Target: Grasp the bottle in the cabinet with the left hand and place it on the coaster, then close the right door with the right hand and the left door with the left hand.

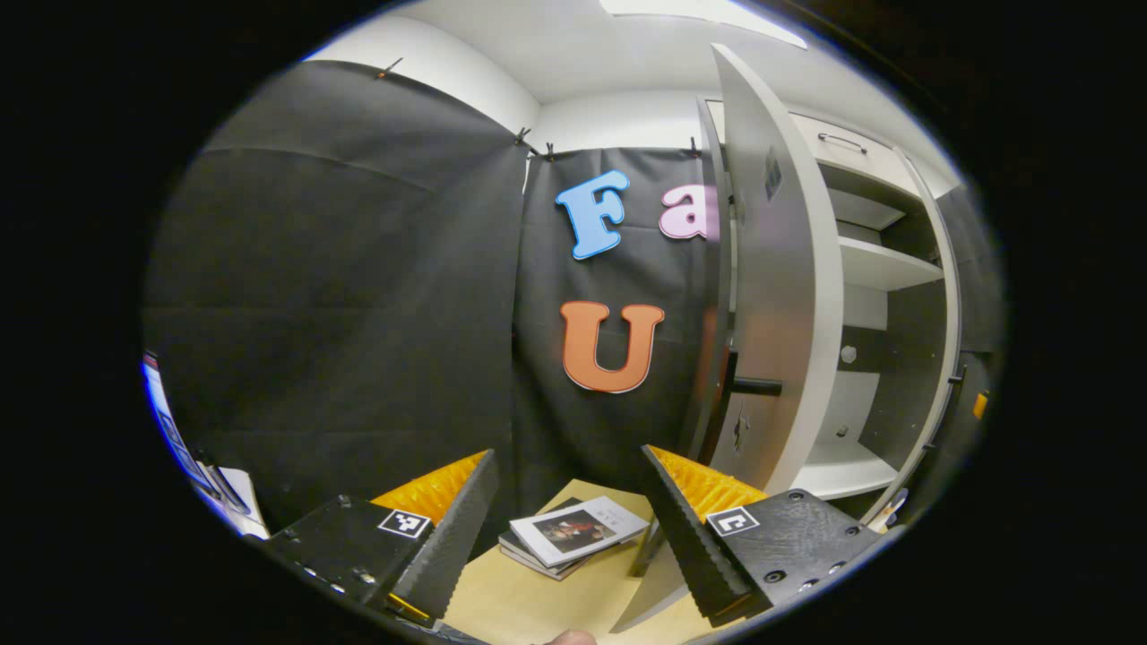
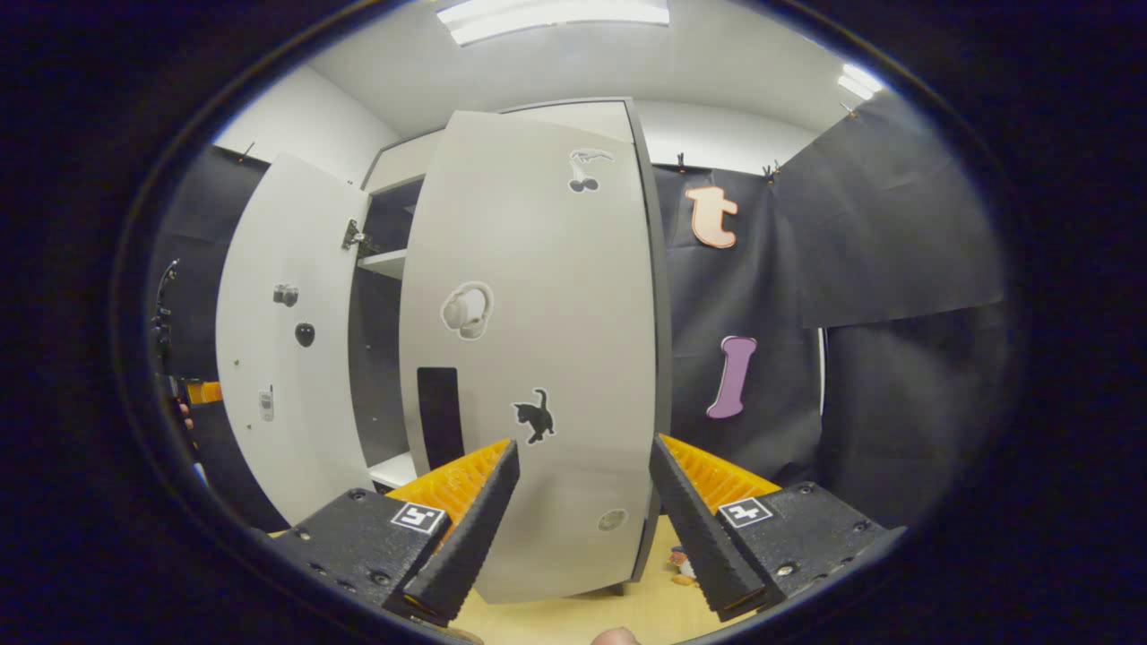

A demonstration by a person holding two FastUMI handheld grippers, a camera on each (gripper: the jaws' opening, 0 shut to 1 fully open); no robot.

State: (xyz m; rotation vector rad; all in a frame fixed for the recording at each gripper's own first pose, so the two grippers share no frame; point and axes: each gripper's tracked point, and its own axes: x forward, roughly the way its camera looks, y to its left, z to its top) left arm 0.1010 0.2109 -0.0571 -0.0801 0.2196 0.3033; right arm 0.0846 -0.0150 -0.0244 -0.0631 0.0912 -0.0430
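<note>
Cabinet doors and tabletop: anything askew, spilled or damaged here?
Nothing stands out. Both cabinet doors, left door and right door, stand open, undamaged. The stack of books lies slightly fanned on the table. No spills. Both claws, left and right, are open and empty.

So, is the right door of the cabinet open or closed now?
Open. In the right gripper view the right door stands swung out from the cabinet, with a dark gap and a shelf visible beside it.
</note>
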